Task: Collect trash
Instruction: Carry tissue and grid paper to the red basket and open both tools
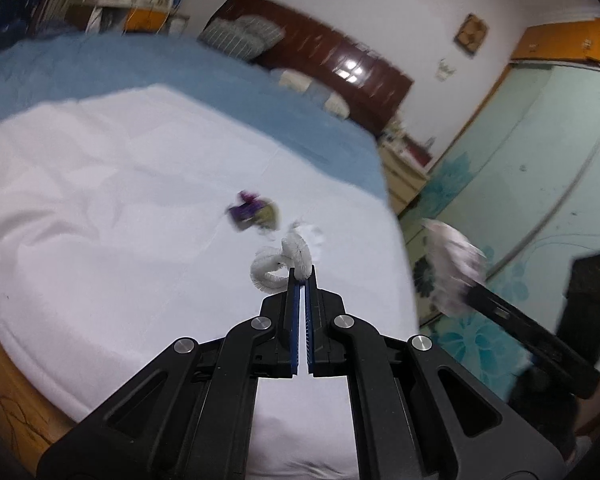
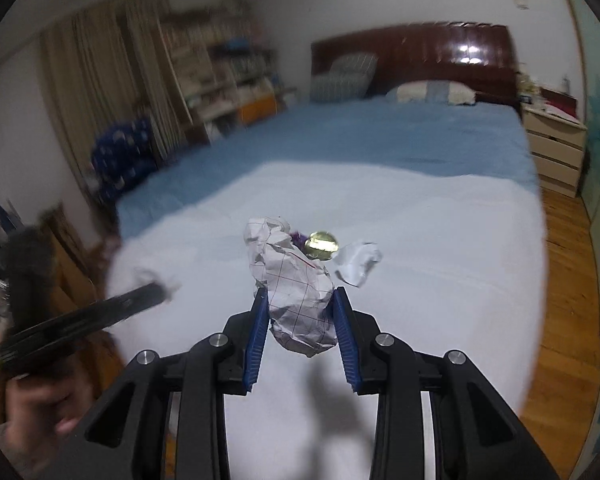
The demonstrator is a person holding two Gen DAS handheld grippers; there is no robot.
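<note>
Paper ball (image 2: 300, 292) sits clamped in right claw (image 2: 301, 300); left claw (image 1: 302, 276) pinches white pipe cleaner (image 1: 278, 264).

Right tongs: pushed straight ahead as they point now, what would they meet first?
Probably the purple-and-gold wrapper, which lies just beyond the crumpled paper held by the right tongs; depth is unclear.

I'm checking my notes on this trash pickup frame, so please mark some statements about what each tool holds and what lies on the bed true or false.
1. The right tool grips a crumpled sheet of lined paper. True.
2. The left tool is open and empty. False: it is shut on a white fuzzy loop.
3. A purple wrapper lies on the white sheet. True.
4. The bed's far part is covered in red. False: the blue bedspread covers it.
5. The headboard is white. False: it is dark glossy wood.
</note>
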